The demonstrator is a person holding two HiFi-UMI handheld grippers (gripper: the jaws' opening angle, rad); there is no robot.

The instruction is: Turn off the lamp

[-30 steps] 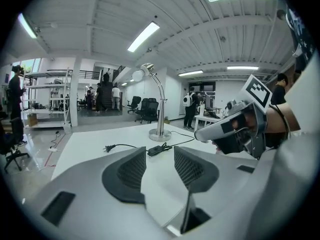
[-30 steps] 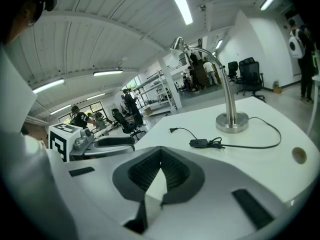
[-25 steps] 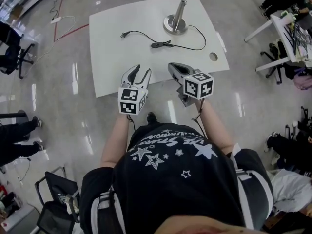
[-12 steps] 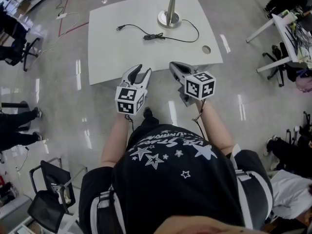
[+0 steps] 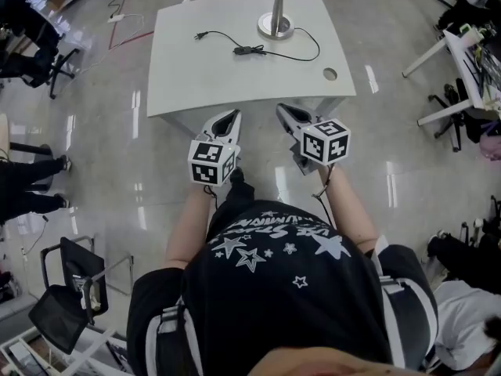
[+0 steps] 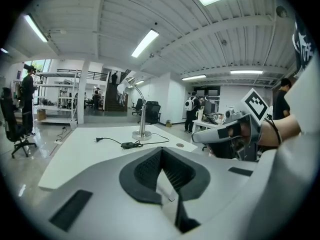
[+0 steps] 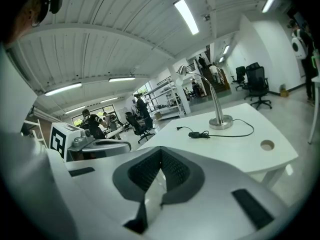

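Lamp (image 5: 275, 23) switching has not begun: the left claw (image 5: 233, 114) has just snapped shut on nothing, and the right claw (image 5: 280, 109) is likewise clenched and empty, the two side by side at the near edge of the worktop (image 5: 196, 77). Out beyond them the cord switch (image 5: 249, 50) lies mid-worktop and the lamp stands at the far edge, well apart from both claws, so I judge the closed tips are being readied to press that switch

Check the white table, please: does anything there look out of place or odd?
The lamp stands upright near the table's far edge, but its plug lies loose on the white table, in no socket. Nothing looks spilled or damaged.
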